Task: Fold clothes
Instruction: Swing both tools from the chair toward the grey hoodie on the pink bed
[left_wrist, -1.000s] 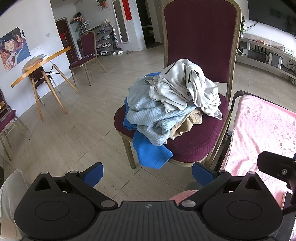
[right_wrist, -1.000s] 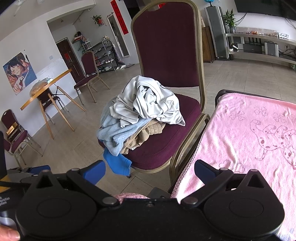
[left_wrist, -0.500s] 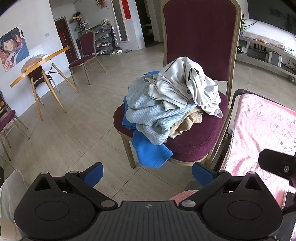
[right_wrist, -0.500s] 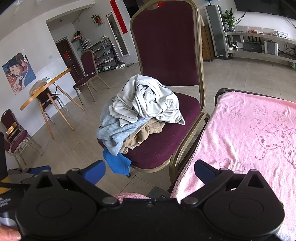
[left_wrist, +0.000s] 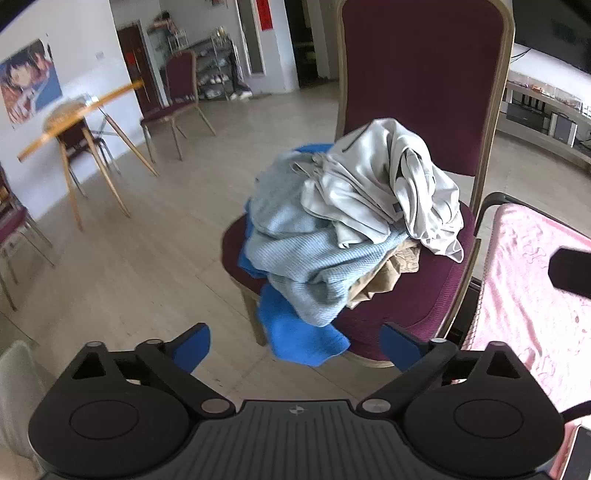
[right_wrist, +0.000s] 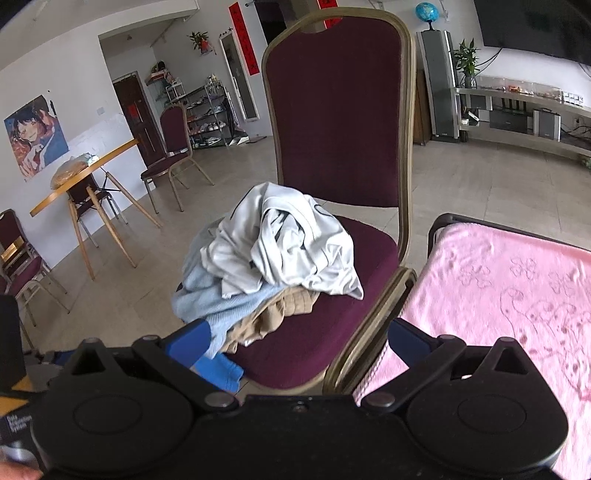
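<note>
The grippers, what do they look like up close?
Both match: the left gripper and right gripper have matte black bodies with two round housings, silver pivot pins, angled black linkage arms and blue finger pads. The left one's ribbed centre plate carries a small round emblem.

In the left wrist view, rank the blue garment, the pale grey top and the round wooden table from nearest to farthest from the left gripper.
1. Blue garment, hanging off the seat's front, just ahead of the left gripper.
2. Pale grey top, atop the pile.
3. Round wooden table, far left, by the wall.

I faced a tiled floor (right_wrist: 480, 192), white walls, a poster (right_wrist: 35, 136) far left, a wooden table (right_wrist: 83, 168), maroon chairs, daylight throughout.
</note>
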